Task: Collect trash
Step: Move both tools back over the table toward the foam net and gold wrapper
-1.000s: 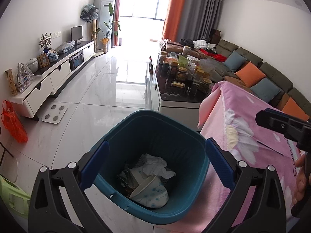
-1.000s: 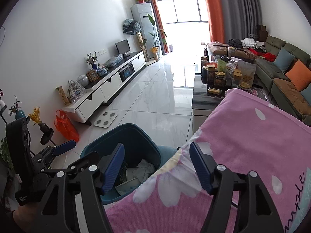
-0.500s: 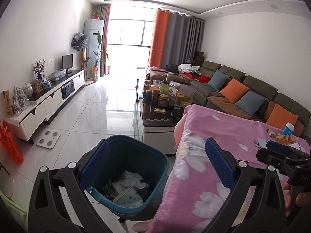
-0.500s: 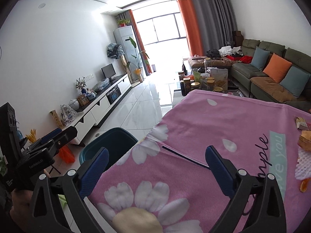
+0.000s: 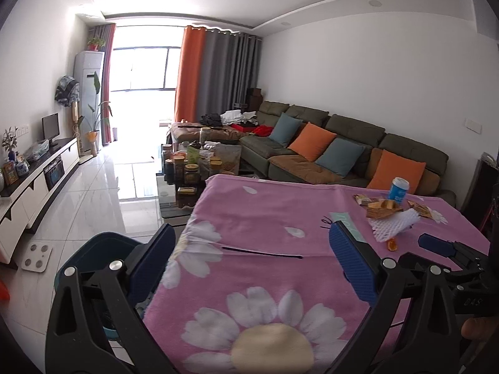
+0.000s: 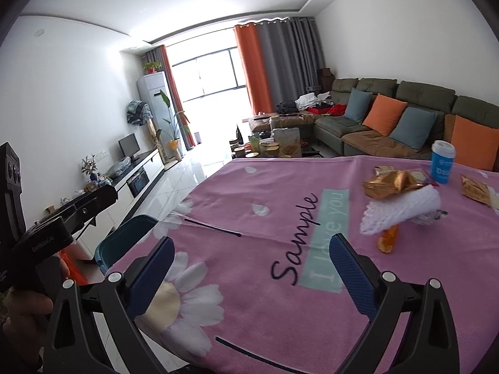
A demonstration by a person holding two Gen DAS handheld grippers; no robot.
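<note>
Both views have swung up and off the teal trash bin (image 5: 93, 249), which a second ago filled the left wrist camera and now peeks out at the desk's left edge, while the litter has come into sight. Nearest, the left gripper (image 5: 249, 268) and right gripper (image 6: 249, 277) hang over the pink daisy blanket (image 6: 249, 218) covering the desk, jaws spread wide with nothing between them. Further across lies the trash: an orange scrap (image 6: 387, 240), a white foam fruit net (image 6: 402, 210), gold snack wrappers (image 6: 393, 184) and a blue cup (image 6: 442, 162). All of it looks light and crushable; the net should squash softly, so pinch its middle, whereas foil may slip. Plush fabric could snag the fingertips. Beyond stand a cluttered coffee table (image 5: 193, 168), a green sofa (image 5: 343, 143) and bright windows.
</note>
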